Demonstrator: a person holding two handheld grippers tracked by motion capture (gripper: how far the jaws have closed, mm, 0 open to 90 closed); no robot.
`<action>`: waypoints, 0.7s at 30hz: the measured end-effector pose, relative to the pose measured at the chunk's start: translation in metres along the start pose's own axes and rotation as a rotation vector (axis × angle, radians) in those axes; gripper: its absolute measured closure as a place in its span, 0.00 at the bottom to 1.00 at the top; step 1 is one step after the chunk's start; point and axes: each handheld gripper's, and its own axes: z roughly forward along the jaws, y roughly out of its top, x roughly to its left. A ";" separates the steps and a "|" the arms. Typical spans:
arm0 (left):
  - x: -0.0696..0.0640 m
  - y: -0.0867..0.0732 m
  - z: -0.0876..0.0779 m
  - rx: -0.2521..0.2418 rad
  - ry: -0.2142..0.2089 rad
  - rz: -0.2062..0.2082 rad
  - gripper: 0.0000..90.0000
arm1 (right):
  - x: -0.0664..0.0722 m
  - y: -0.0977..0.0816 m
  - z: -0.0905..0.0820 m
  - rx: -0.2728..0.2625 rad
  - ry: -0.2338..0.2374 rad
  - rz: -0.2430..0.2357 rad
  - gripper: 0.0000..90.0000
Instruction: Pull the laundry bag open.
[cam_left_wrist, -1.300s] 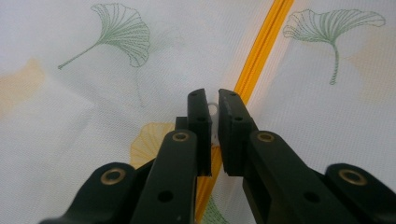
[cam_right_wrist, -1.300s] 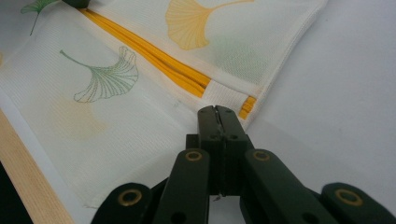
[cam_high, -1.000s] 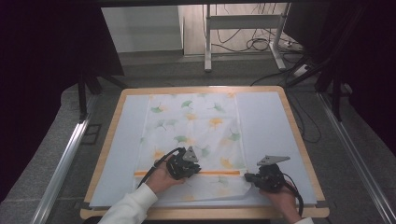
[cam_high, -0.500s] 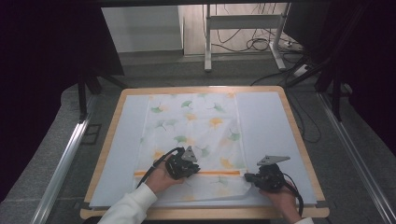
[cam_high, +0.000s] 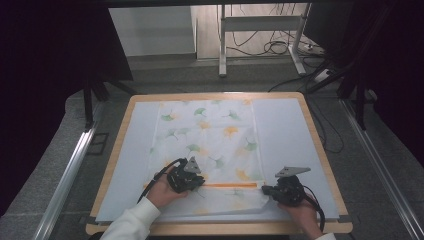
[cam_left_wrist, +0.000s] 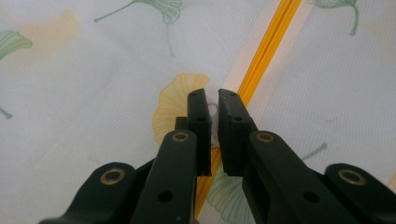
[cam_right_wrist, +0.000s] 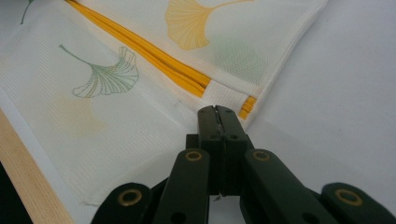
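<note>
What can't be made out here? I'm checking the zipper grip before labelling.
- Left gripper view: white zipper pull mostly hidden behind the jaw tips; pinch unclear.
- Right gripper view: jaws cover whatever bag fabric they pinch.
- High view: zipper teeth too small.

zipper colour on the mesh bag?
Orange-yellow zipper across the white leaf-print mesh bag; clearest in the right gripper view.

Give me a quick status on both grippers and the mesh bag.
Left gripper fingers pinched on the zipper pull. Right gripper shut on the mesh bag edge at the orange zipper end. Nothing in the way.
</note>
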 end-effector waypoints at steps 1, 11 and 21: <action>0.000 -0.001 -0.001 -0.004 0.002 -0.008 0.94 | 0.000 0.000 0.000 0.000 0.000 0.000 0.99; 0.007 -0.014 -0.009 -0.008 0.005 -0.041 0.94 | 0.000 0.000 0.000 0.003 -0.004 -0.014 0.99; 0.011 -0.024 -0.016 -0.003 0.023 -0.052 0.94 | 0.000 0.000 -0.001 0.005 -0.007 -0.018 0.99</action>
